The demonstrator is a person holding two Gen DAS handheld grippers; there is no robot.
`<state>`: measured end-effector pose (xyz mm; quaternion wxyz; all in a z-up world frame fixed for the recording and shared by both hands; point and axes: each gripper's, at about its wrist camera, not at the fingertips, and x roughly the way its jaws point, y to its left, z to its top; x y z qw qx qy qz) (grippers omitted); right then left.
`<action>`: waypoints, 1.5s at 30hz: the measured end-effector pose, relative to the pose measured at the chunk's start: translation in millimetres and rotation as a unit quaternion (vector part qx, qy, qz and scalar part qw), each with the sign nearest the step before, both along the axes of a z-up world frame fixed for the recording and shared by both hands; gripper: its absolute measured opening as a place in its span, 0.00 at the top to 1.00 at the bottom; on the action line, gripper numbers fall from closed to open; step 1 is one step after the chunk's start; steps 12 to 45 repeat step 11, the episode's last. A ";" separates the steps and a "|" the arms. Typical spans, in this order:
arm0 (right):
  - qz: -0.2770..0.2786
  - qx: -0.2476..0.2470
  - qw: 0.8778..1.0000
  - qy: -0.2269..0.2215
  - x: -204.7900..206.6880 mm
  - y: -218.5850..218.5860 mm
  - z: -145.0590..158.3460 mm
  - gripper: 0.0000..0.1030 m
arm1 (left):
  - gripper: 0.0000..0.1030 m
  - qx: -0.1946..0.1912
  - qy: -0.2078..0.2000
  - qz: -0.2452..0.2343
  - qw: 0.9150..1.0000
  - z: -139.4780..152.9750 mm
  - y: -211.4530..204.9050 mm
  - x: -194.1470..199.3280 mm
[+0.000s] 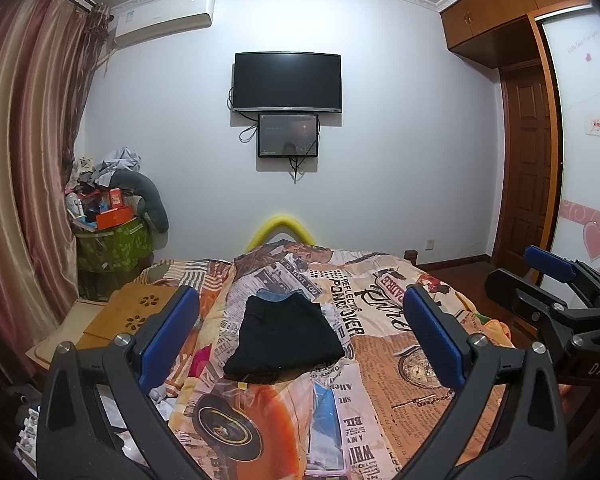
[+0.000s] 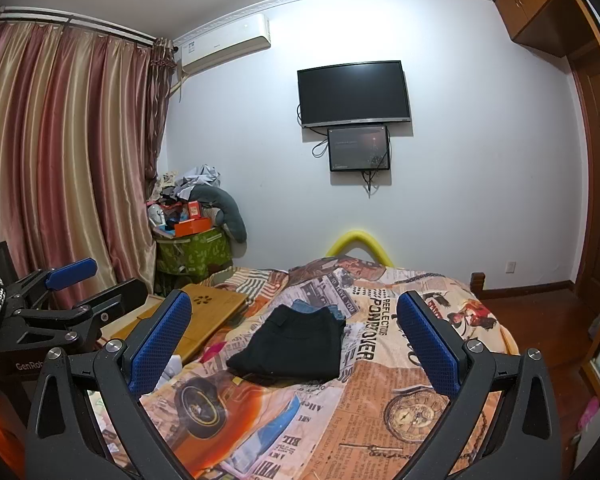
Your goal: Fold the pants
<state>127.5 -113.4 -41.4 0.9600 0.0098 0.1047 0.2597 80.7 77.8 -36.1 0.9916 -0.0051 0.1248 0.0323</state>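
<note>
Curtain (image 2: 60, 152) hanging far left, wooden lap tray (image 2: 204, 312) sitting just beside the bed edge. Left gripper (image 1: 300, 336) hovering over the bedspread (image 1: 380, 360), jaws spread wide, gripping nothing. Black pants (image 1: 286, 336) lying folded into a compact rectangle mid-bed, long axis running toward the TV (image 1: 287, 82) wall, slightly skewed; a bit of blue fabric (image 1: 276, 295) peeking out at the far end. Right gripper (image 2: 294, 340) also hovering wide open, empty, well clear of the pants.
</note>
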 end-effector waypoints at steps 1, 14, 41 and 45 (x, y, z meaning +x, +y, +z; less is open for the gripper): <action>0.000 0.000 1.000 0.000 0.0 0.0 0.0 0.01 | 0.00 0.000 0.001 -0.001 1.000 -0.3 0.0 0.4; 0.001 -0.001 1.000 0.005 -0.1 1.0 -1.1 0.01 | 0.00 -0.002 0.001 0.000 1.000 -3.3 -0.6 1.8; 0.001 -0.001 1.000 0.005 -0.1 1.0 -1.1 0.01 | 0.00 -0.002 0.001 0.000 1.000 -3.3 -0.6 1.8; 0.001 -0.001 1.000 0.005 -0.1 1.0 -1.1 0.01 | 0.00 -0.002 0.001 0.000 1.000 -3.3 -0.6 1.8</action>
